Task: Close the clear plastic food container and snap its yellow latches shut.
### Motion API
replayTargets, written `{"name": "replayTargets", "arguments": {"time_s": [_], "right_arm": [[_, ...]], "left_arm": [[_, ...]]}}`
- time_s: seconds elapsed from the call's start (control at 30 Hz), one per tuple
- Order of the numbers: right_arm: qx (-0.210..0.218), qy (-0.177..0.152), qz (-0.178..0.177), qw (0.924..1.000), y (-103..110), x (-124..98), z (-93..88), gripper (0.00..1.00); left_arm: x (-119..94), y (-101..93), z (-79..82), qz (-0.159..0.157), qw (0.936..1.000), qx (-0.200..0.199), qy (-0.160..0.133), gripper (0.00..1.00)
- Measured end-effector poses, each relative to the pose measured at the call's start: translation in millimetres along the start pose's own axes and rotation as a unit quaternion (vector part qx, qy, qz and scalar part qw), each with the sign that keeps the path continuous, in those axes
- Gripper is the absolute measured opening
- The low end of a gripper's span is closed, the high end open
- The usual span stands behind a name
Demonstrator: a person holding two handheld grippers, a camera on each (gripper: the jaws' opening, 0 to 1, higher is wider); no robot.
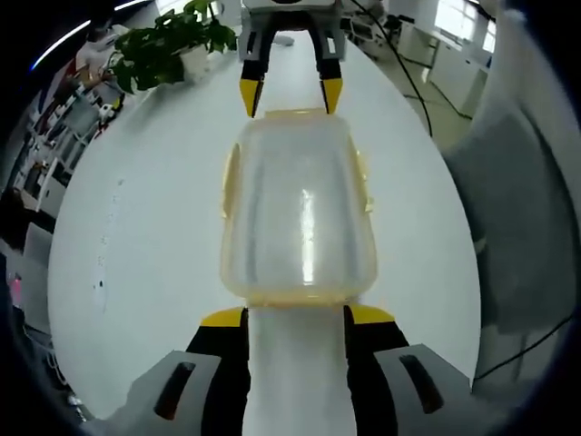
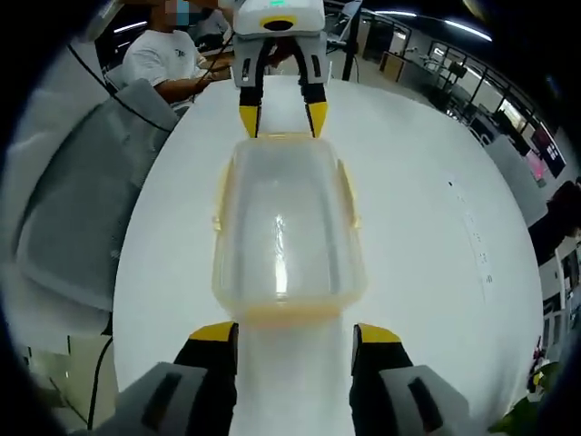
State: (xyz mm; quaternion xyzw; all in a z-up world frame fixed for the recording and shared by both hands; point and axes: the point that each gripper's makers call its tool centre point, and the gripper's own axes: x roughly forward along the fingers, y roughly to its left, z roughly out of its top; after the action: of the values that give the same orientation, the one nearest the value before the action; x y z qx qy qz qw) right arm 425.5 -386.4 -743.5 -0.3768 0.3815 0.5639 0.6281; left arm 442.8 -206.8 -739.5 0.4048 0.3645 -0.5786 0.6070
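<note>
A clear plastic food container [image 1: 298, 218] [image 2: 283, 227] lies lengthwise on the white round table [image 1: 154, 236] with its lid resting on top. Yellow latches [image 1: 228, 182] [image 2: 346, 193] stick out along its long sides. My left gripper [image 1: 298, 316] is open, its yellow-tipped jaws just short of the container's near end. My right gripper [image 2: 294, 332] is open in the same way at the opposite end. Each gripper also appears at the far end in the other's view: the right gripper [image 1: 291, 95] and the left gripper [image 2: 281, 118], both with jaws apart and nothing held.
A potted plant [image 1: 172, 41] stands at one end of the table. A person [image 2: 168, 59] sits at the other end. A grey chair back [image 2: 82, 209] [image 1: 517, 227] is close to the table edge, and a black cable [image 1: 408, 77] runs alongside it.
</note>
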Motion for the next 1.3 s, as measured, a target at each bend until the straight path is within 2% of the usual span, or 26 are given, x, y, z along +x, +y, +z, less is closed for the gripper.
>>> {"name": "replayTargets", "arguments": {"time_s": [0.07, 0.27, 0.37, 0.47, 0.63, 0.7, 0.83, 0.87, 0.93, 0.97, 1.0, 1.03, 1.07, 1.1, 1.2, 1.27, 1.3], "right_arm": [[0.006, -0.003, 0.0, 1.0, 1, -2, 2.0, 0.51], [0.02, -0.015, -0.001, 0.9997, 4, -9, 9.4, 0.48], [0.035, -0.029, -0.004, 0.999, 5, -13, 15.3, 0.47], [0.048, -0.031, -0.012, 0.9983, 3, -16, 16.4, 0.47], [0.093, -0.048, -0.037, 0.9938, -5, -21, 21.5, 0.46], [0.126, -0.052, -0.042, 0.9898, -6, -22, 21.8, 0.45], [0.19, -0.059, -0.064, 0.9779, -14, -24, 19.7, 0.46], [0.214, -0.054, -0.075, 0.9726, -16, -24, 17.0, 0.46], [0.235, -0.044, -0.092, 0.9666, -19, -25, 12.8, 0.45], [0.251, -0.038, -0.098, 0.9624, -19, -23, 10.4, 0.46], [0.272, -0.038, -0.098, 0.9567, -17, -21, 10.2, 0.46], [0.288, -0.043, -0.095, 0.9521, -15, -20, 11.4, 0.46], [0.304, -0.048, -0.091, 0.9471, -14, -18, 12.2, 0.47], [0.328, -0.049, -0.09, 0.9392, -12, -17, 11.2, 0.47], [0.369, -0.044, -0.104, 0.9226, -13, -14, 4.9, 0.45], [0.402, -0.053, -0.101, 0.9084, -11, -12, 6.4, 0.45], [0.421, -0.061, -0.099, 0.8995, -10, -11, 8.6, 0.45]], "left_arm": [[-3, 0.5, -1.5, 0.003, 1.0, -0.007, 0.001, 0.49], [-13, 3.5, 0.3, 0.011, 0.9986, -0.049, -0.019, 0.49], [-17, 5.2, 10.7, 0.015, 0.993, -0.106, -0.05, 0.5], [-21, 6.2, 14.9, 0.017, 0.99, -0.124, -0.065, 0.5], [-23, 7.9, 17.2, 0.018, 0.9756, -0.201, -0.086, 0.5], [-24, 8.3, 17.9, 0.02, 0.9695, -0.225, -0.095, 0.48], [-25, 11.2, 20.6, 0.029, 0.9504, -0.286, -0.118, 0.46], [-25, 11.0, 19.7, 0.029, 0.9408, -0.315, -0.122, 0.45], [-23, 12.8, 18.7, 0.034, 0.9255, -0.354, -0.131, 0.43], [-22, 11.8, 17.8, 0.032, 0.9123, -0.384, -0.139, 0.43], [-21, 11.5, 17.7, 0.031, 0.9041, -0.401, -0.145, 0.43], [-19, 10.1, 17.3, 0.027, 0.8926, -0.422, -0.155, 0.44], [-18, 10.7, 16.4, 0.03, 0.8867, -0.432, -0.162, 0.43], [-16, 10.8, 11.8, 0.033, 0.8764, -0.453, -0.161, 0.43], [-13, 10.0, 2.8, 0.042, 0.8634, -0.479, -0.151, 0.43], [-13, 11.5, 1.2, 0.05, 0.8609, -0.483, -0.152, 0.44], [-13, 11.3, 3.1, 0.051, 0.8562, -0.49, -0.156, 0.44]]}}
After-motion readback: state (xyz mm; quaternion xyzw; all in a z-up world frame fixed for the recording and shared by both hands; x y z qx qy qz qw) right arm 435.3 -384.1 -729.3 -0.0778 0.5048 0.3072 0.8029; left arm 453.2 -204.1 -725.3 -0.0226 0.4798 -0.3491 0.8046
